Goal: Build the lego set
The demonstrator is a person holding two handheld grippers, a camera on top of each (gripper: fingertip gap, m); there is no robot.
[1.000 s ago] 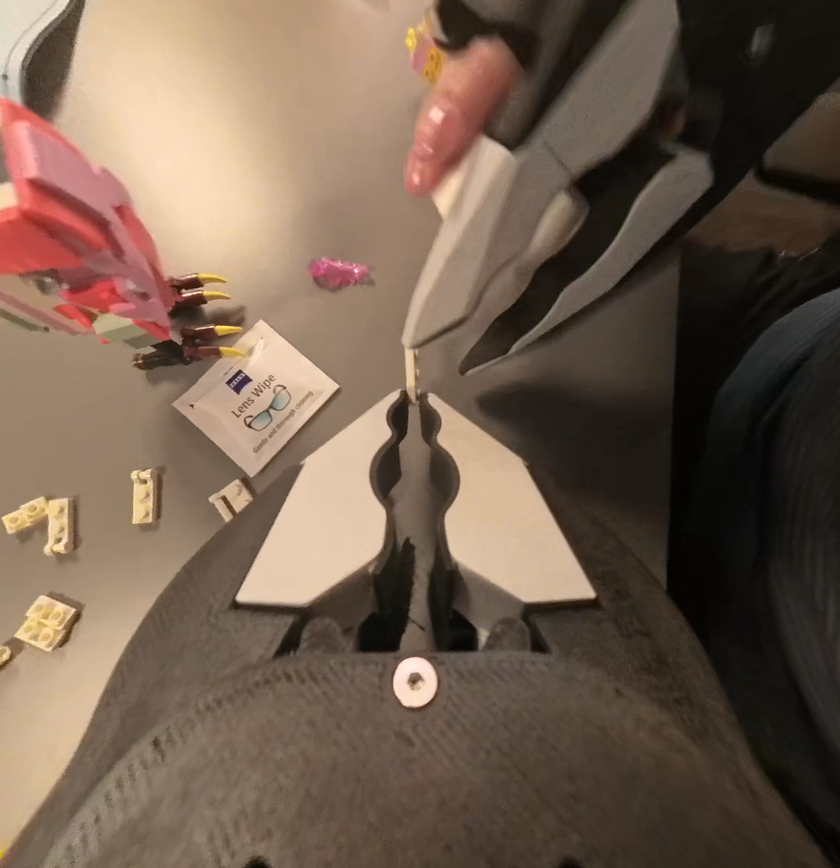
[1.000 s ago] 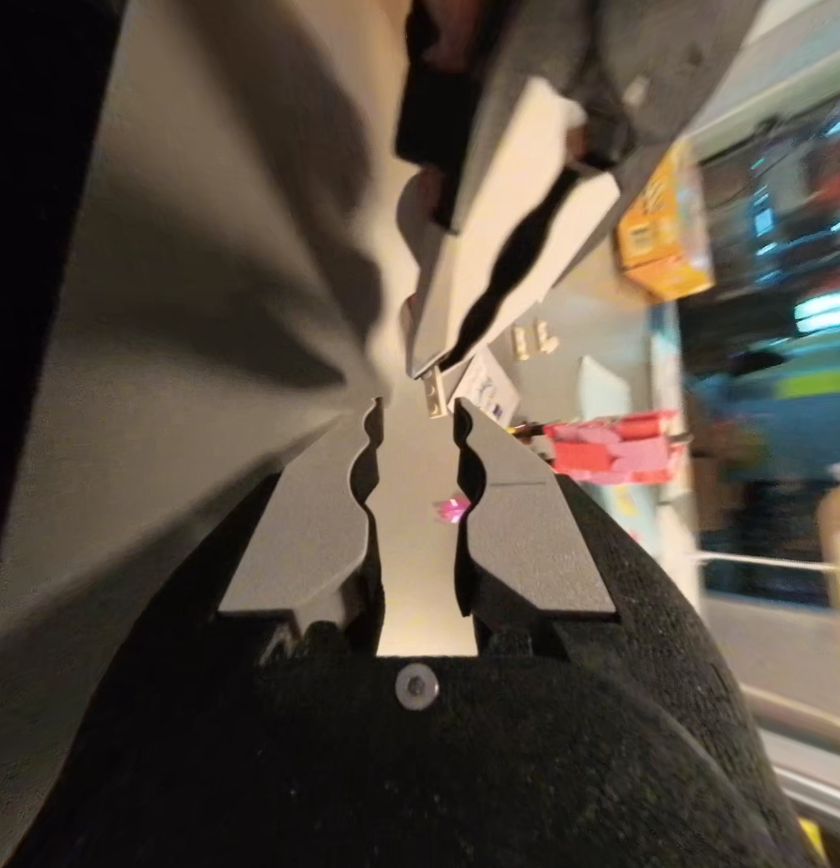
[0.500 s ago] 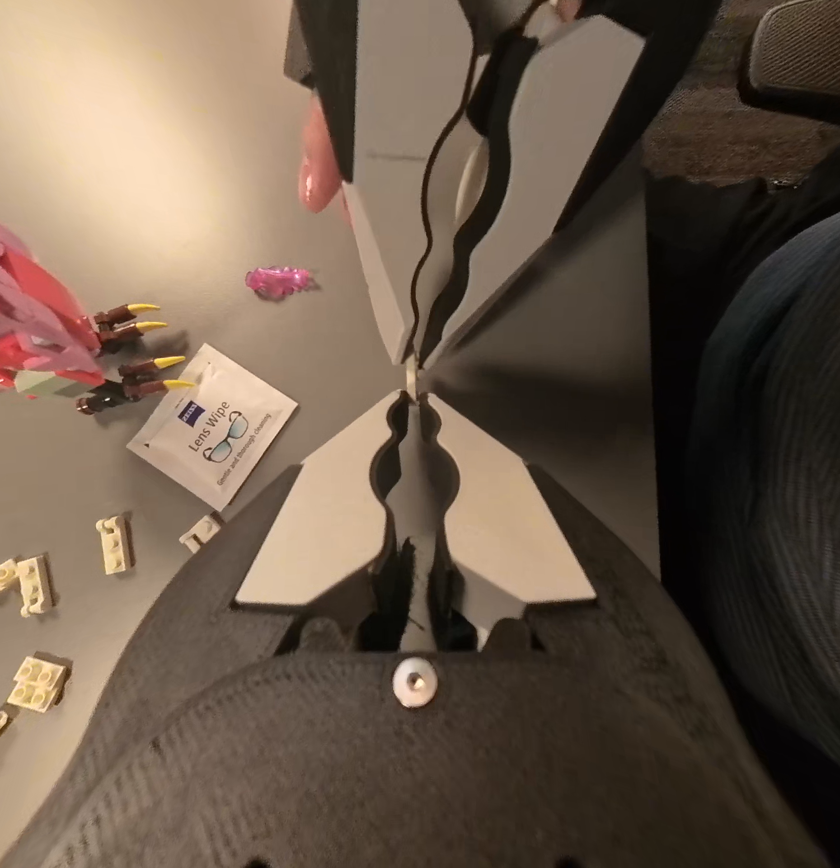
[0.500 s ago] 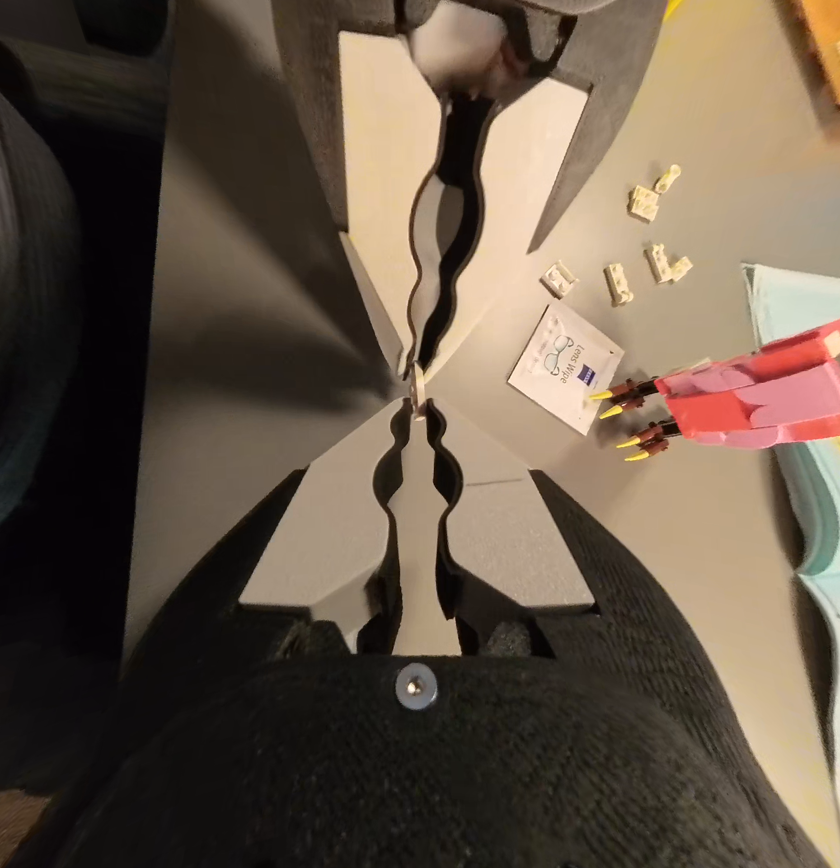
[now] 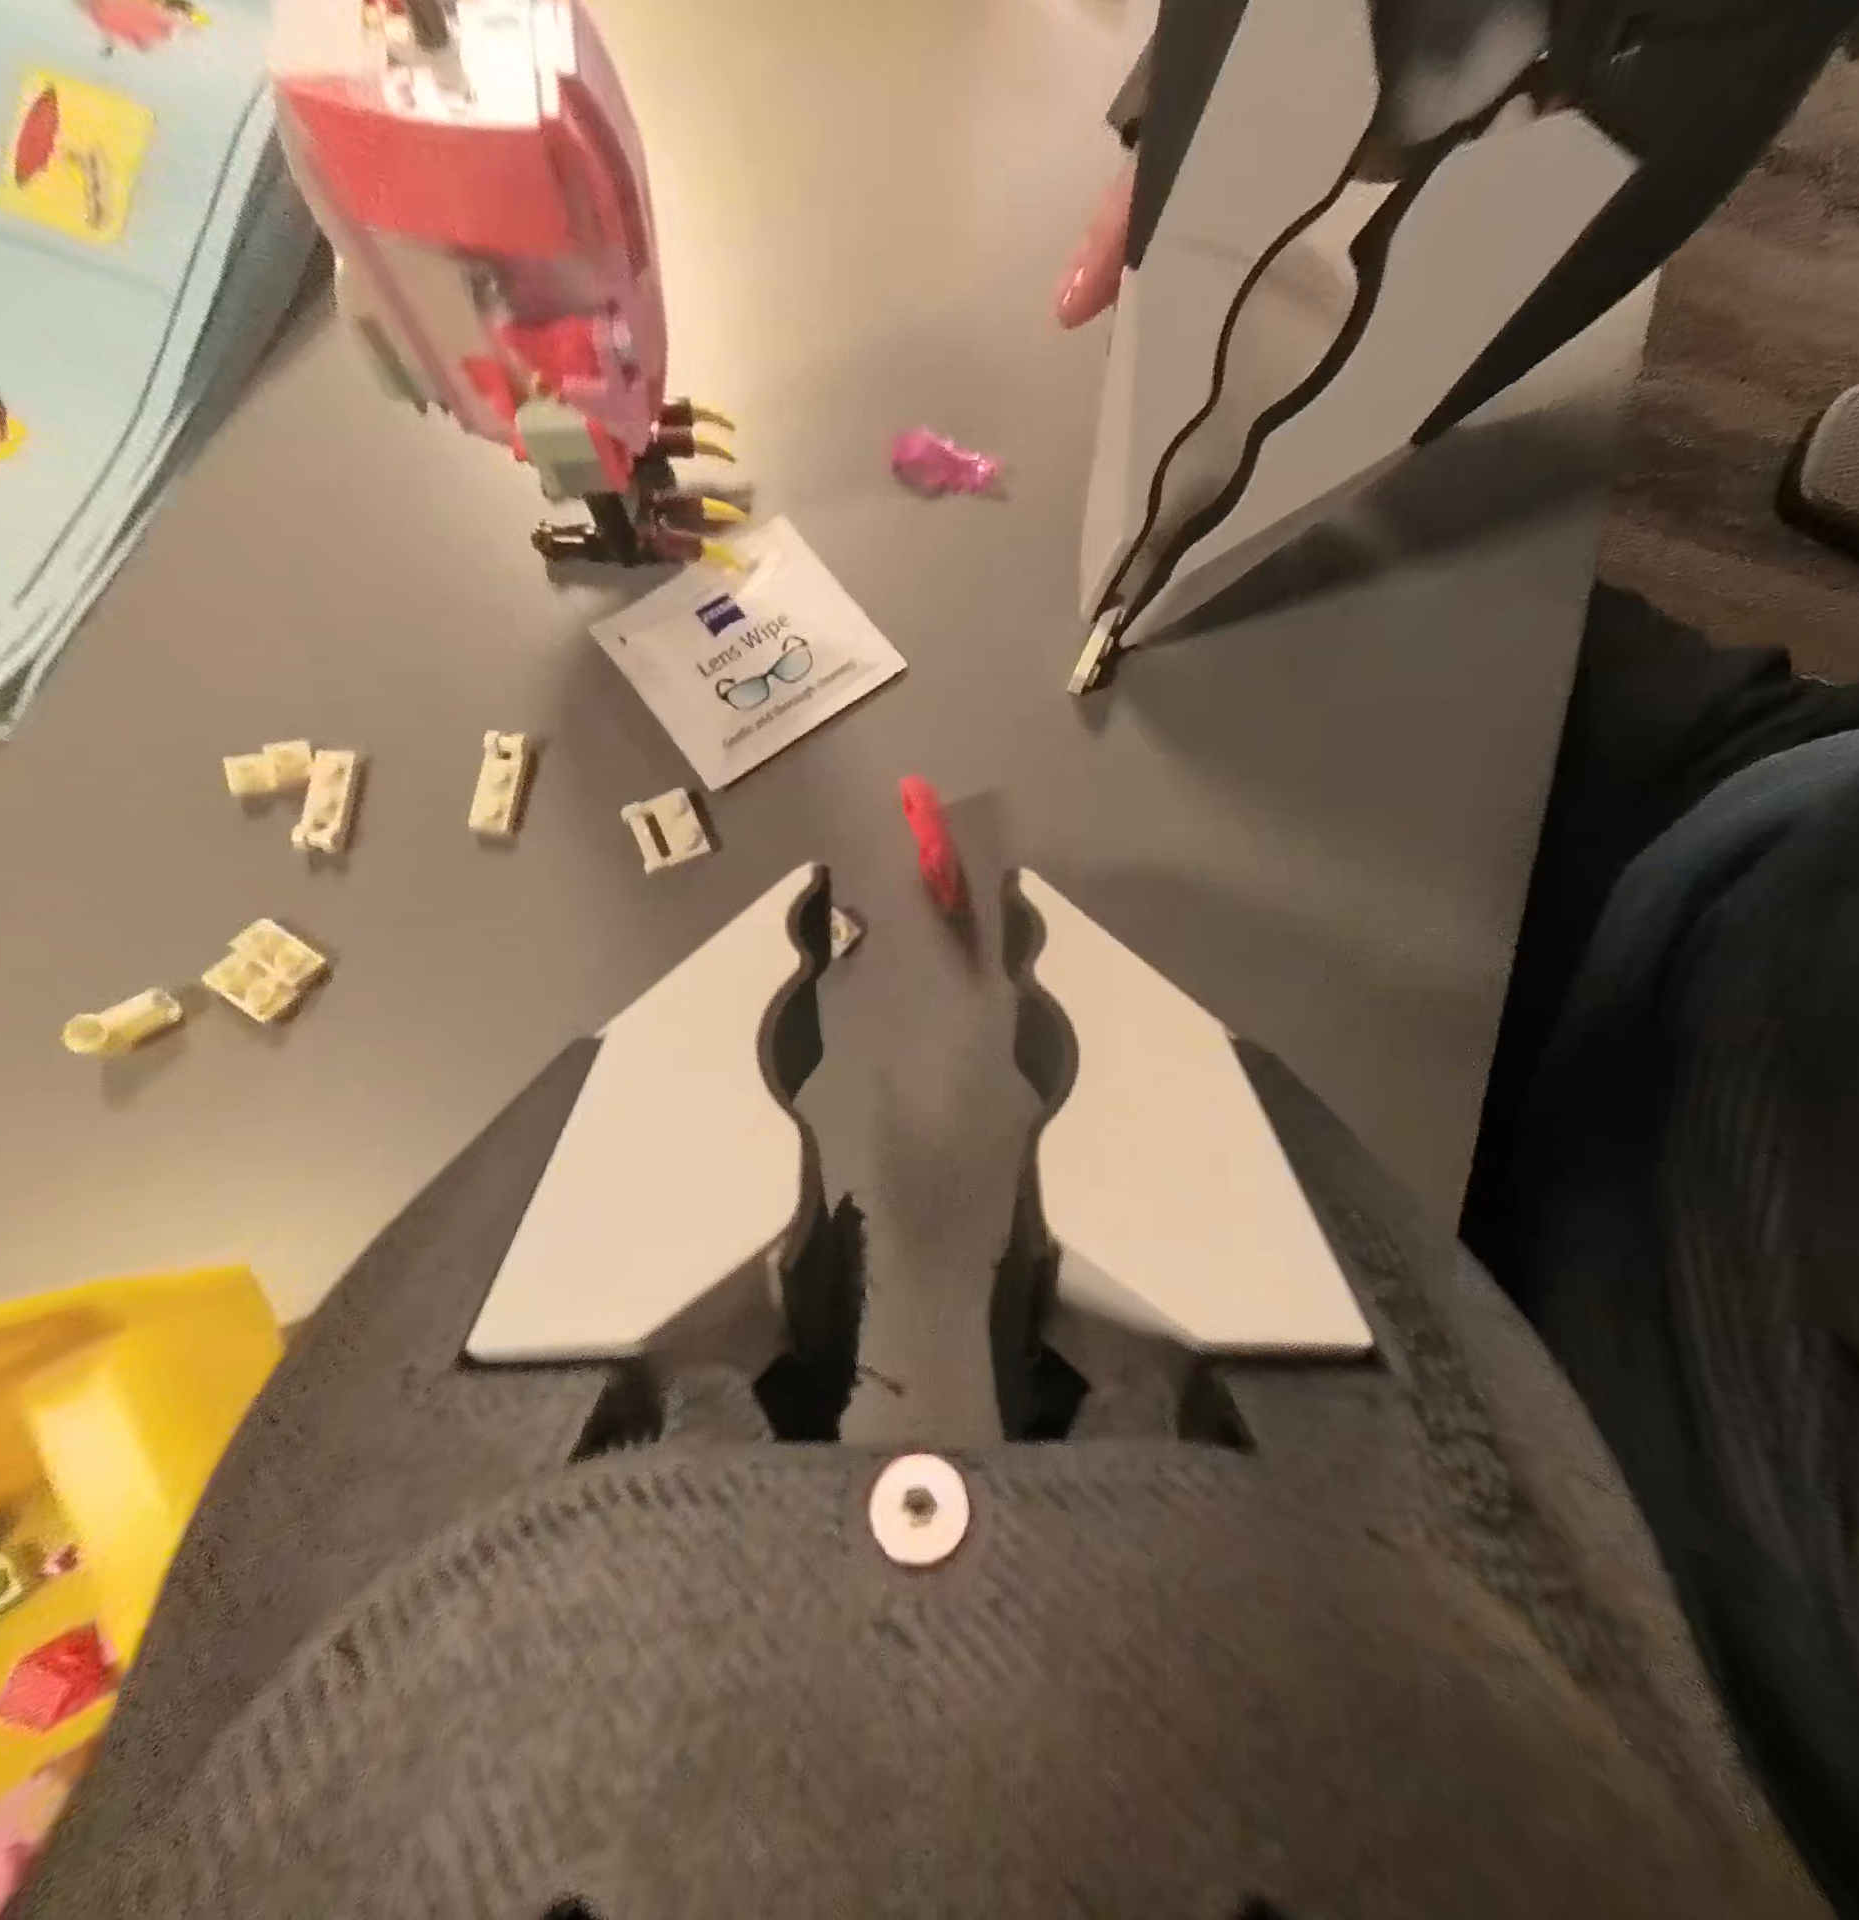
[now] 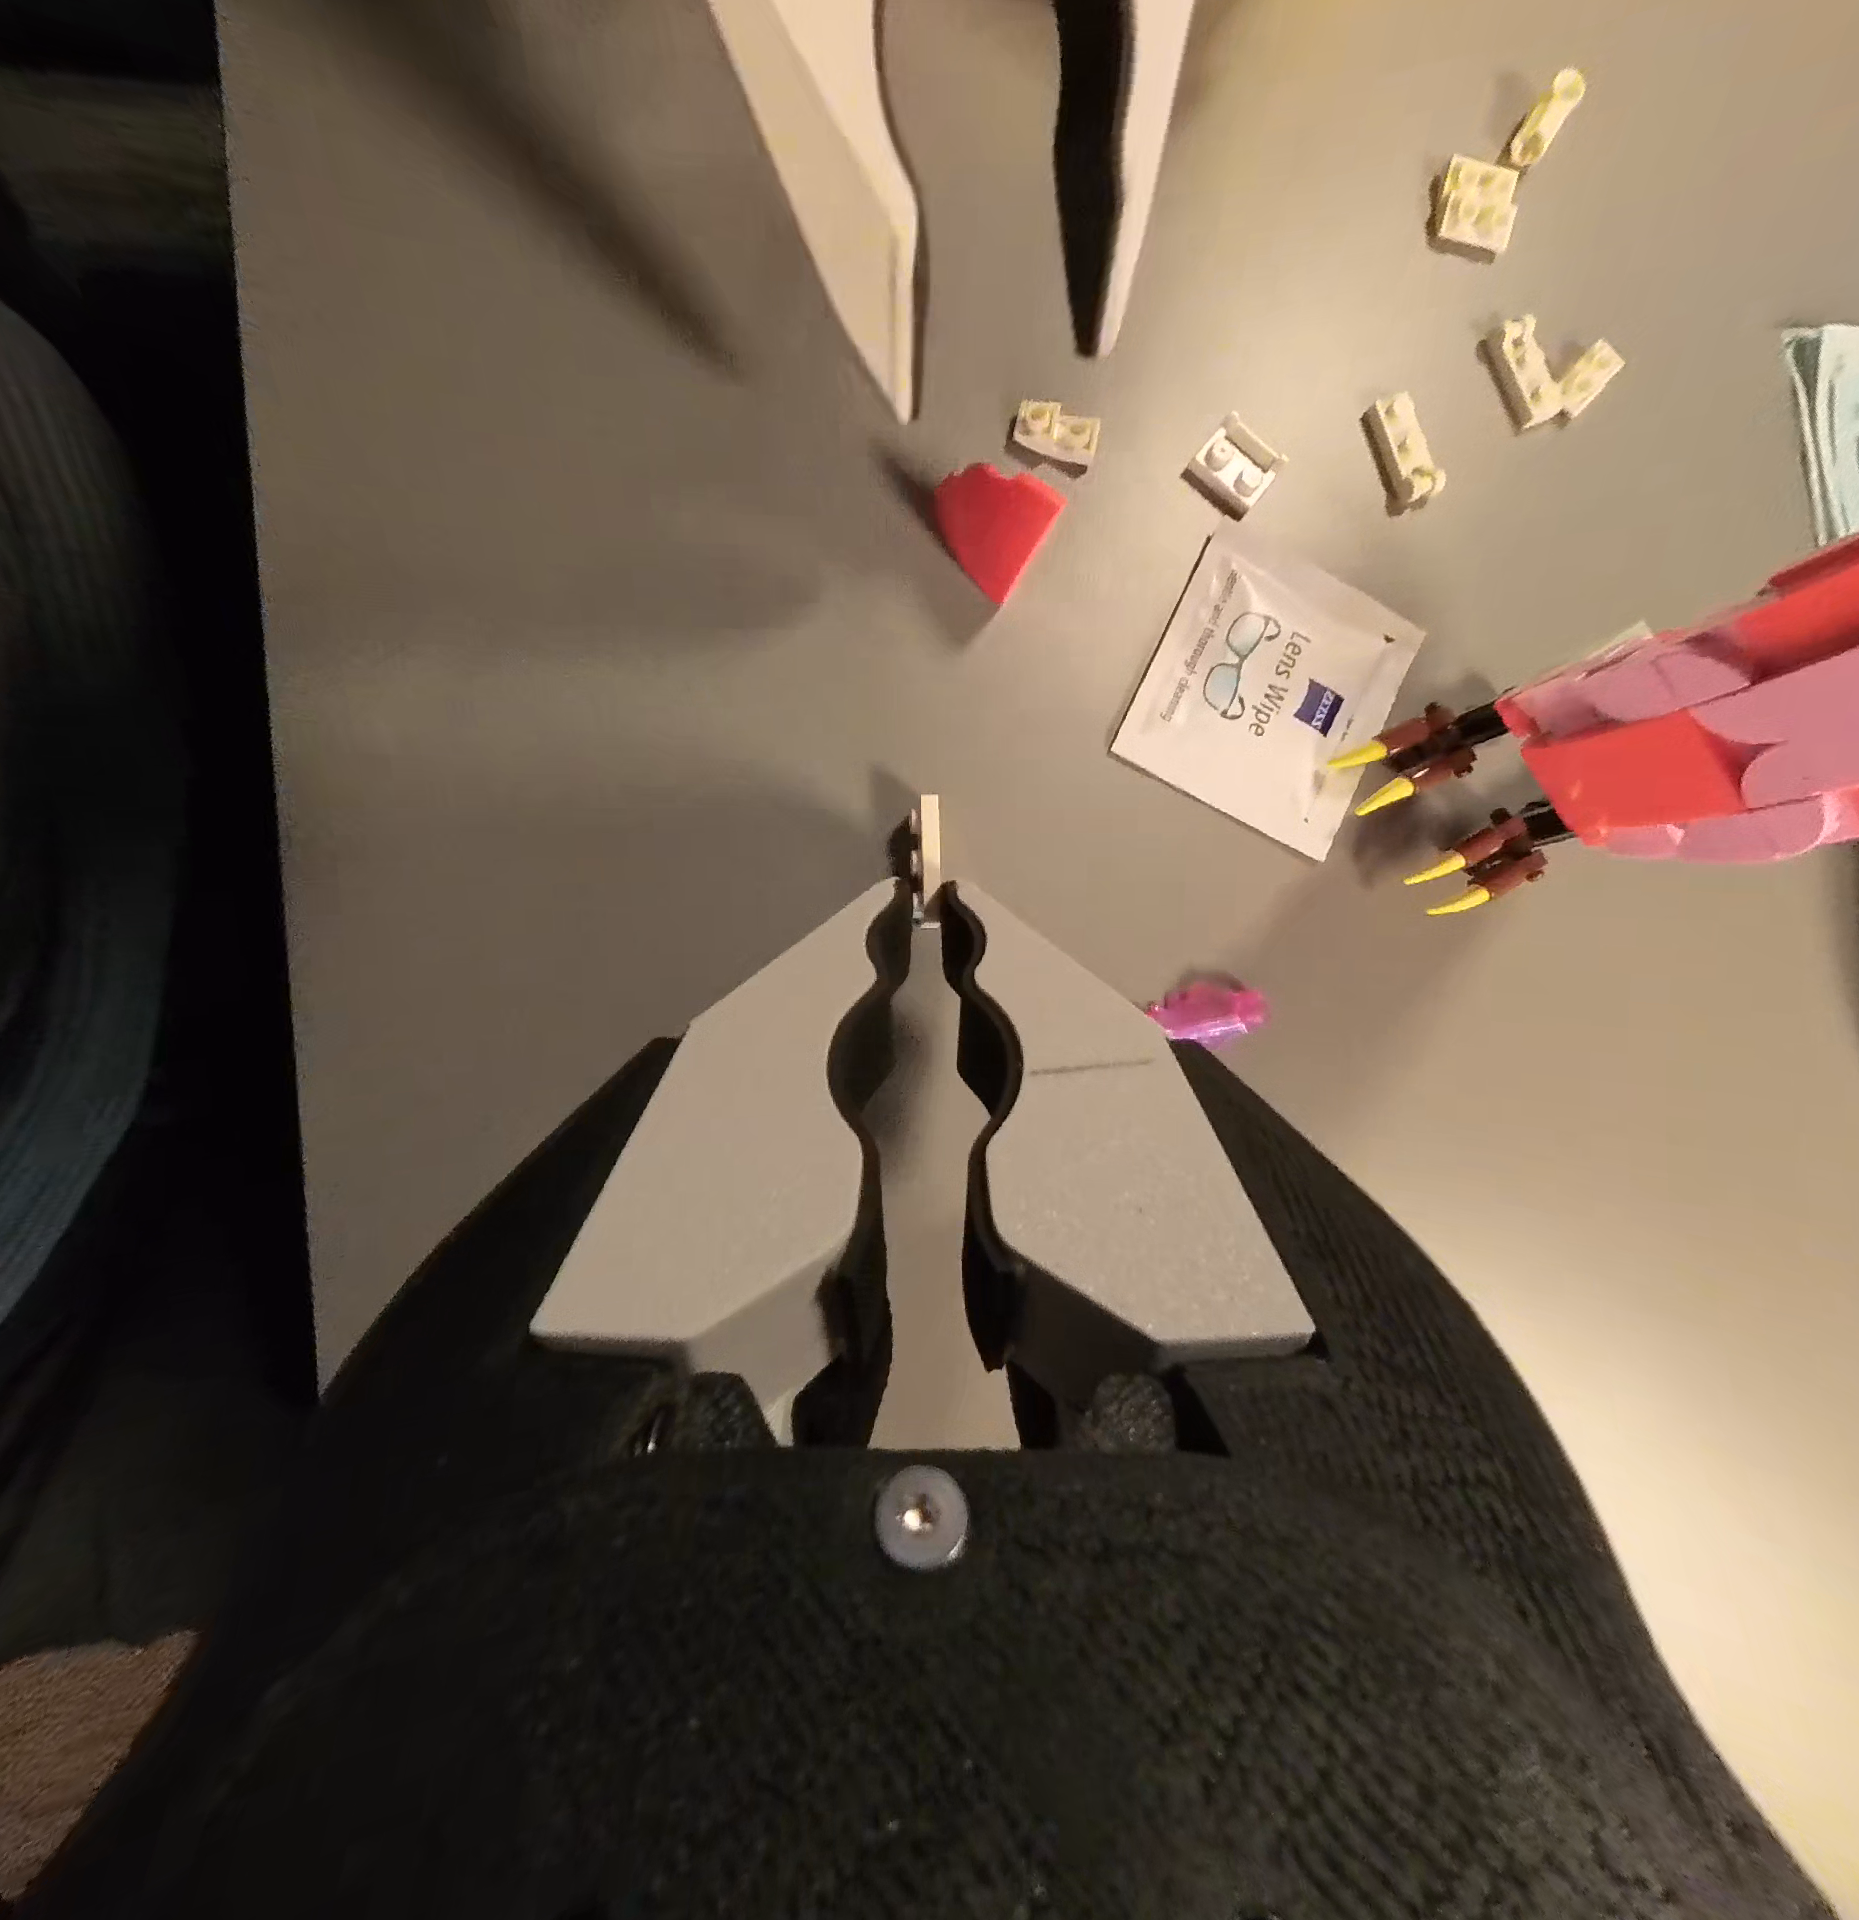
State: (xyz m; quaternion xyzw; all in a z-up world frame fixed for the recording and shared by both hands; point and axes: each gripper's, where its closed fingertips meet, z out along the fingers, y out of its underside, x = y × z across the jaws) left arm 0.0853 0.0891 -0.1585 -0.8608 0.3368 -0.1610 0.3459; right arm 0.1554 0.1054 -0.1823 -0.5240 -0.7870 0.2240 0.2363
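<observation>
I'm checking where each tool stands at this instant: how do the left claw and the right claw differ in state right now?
The left claw is spread apart with nothing between its tips; the right claw is closed on a small cream plate. The left one hovers near a red piece lying on the grey table, while the right one has its plate standing on edge. Both have pale wavy-edged fingers.
</observation>
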